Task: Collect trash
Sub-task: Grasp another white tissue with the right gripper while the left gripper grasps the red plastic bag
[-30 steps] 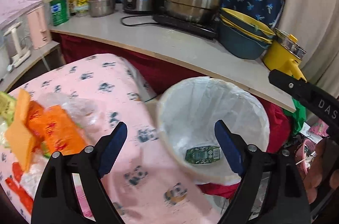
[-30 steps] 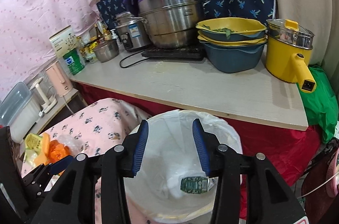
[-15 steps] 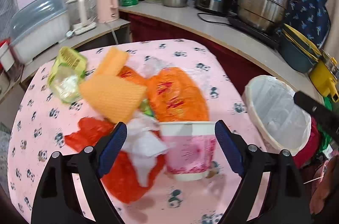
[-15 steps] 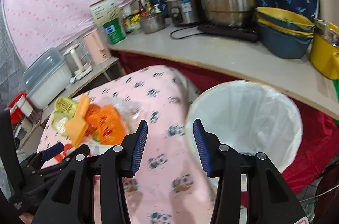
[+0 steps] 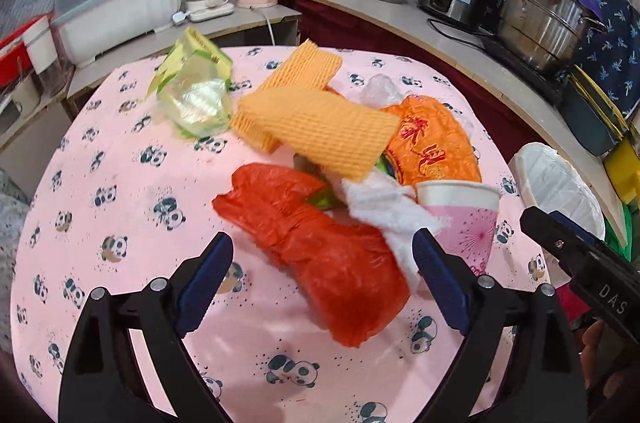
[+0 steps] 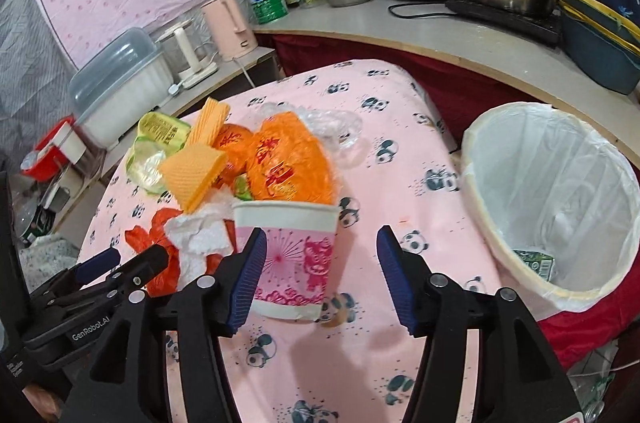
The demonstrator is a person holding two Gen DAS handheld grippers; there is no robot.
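Trash is lying heaped on a round table covered by a pink panda-print cloth. In the left wrist view, the left gripper is hovering with its jaws spread wide and holding nothing, its blue pads flanking a crumpled red plastic bag. Crumpled white tissue is resting on that bag and touching a pink-and-white paper cup that is standing upright just beside it. Behind these, two orange foam sheets are overlapping an orange printed bag, and a green-and-clear wrapper is lying near the far left of the pile. In the right wrist view, the right gripper is hanging with its jaws apart and empty; the cup is showing partly between its pads, close to the left one, though contact cannot be told. A white-lined bin is standing just beside the table to the right, with a small green packet lying at its bottom. Pots and a kettle are sitting on the counter behind.
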